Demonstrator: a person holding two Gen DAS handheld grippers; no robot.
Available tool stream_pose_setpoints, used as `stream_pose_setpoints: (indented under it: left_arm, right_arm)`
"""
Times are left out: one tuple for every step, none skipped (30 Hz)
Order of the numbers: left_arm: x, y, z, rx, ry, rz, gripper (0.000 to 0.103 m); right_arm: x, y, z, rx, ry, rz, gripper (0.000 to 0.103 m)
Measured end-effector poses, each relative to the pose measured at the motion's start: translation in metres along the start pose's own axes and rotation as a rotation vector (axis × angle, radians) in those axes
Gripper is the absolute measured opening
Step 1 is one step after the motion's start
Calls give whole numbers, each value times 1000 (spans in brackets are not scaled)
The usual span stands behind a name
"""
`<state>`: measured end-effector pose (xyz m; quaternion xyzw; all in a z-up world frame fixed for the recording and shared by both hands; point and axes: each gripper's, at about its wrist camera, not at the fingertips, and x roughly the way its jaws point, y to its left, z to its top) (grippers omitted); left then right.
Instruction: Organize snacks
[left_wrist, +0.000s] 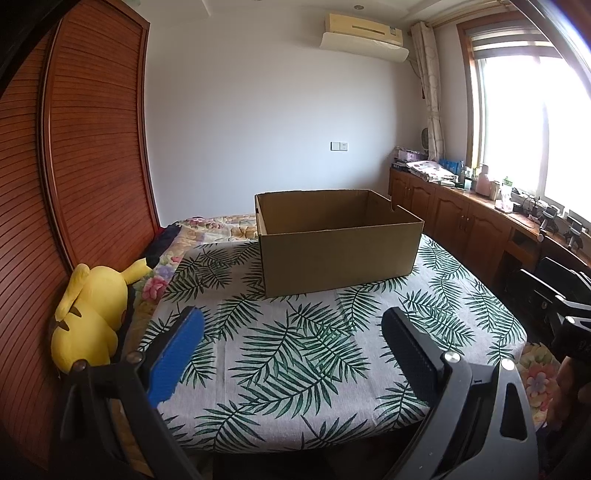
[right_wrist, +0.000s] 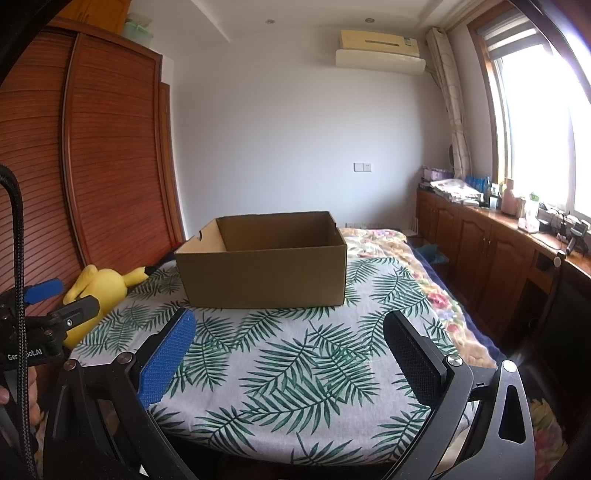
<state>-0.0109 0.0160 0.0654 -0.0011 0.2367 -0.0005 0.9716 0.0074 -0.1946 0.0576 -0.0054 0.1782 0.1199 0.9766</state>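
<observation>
An open brown cardboard box (left_wrist: 340, 254) stands on a table with a palm-leaf cloth (left_wrist: 295, 354); it also shows in the right wrist view (right_wrist: 264, 275). Its inside floor is hidden from both views. No snacks show in either view. My left gripper (left_wrist: 291, 325) is open and empty, held above the near part of the table, short of the box. My right gripper (right_wrist: 288, 328) is open and empty, likewise short of the box. The left gripper also shows at the left edge of the right wrist view (right_wrist: 55, 299).
A yellow plush toy (left_wrist: 90, 314) lies at the table's left beside a wooden wardrobe (left_wrist: 74, 166). A bed with a floral cover (right_wrist: 388, 243) lies behind the table. Wooden cabinets (right_wrist: 480, 243) with clutter run under the window on the right.
</observation>
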Motion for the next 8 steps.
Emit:
stream_pose_setpoints:
  left_arm:
    - [0, 0, 0, 0, 0, -1, 98]
    - [0, 0, 0, 0, 0, -1, 98]
    - [0, 0, 0, 0, 0, -1, 98]
    - [0, 0, 0, 0, 0, -1, 98]
    - [0, 0, 0, 1, 0, -1, 98]
    - [0, 0, 0, 1, -1, -1, 98]
    - [0, 0, 0, 0, -2, -1, 98]
    - [0, 0, 0, -1, -2, -2, 98]
  right_arm:
    - [0, 0, 0, 1, 0, 1, 103]
    - [0, 0, 0, 1, 0, 1, 103]
    - [0, -1, 1, 1, 0, 0, 103]
    - [0, 0, 0, -1, -1, -1, 103]
    - [0, -1, 1, -1, 0, -1, 103]
    - [0, 0, 0, 0, 0, -1, 103]
    - [0, -1, 0, 0, -1, -1, 103]
    - [0, 0, 0, -2, -1, -1, 103]
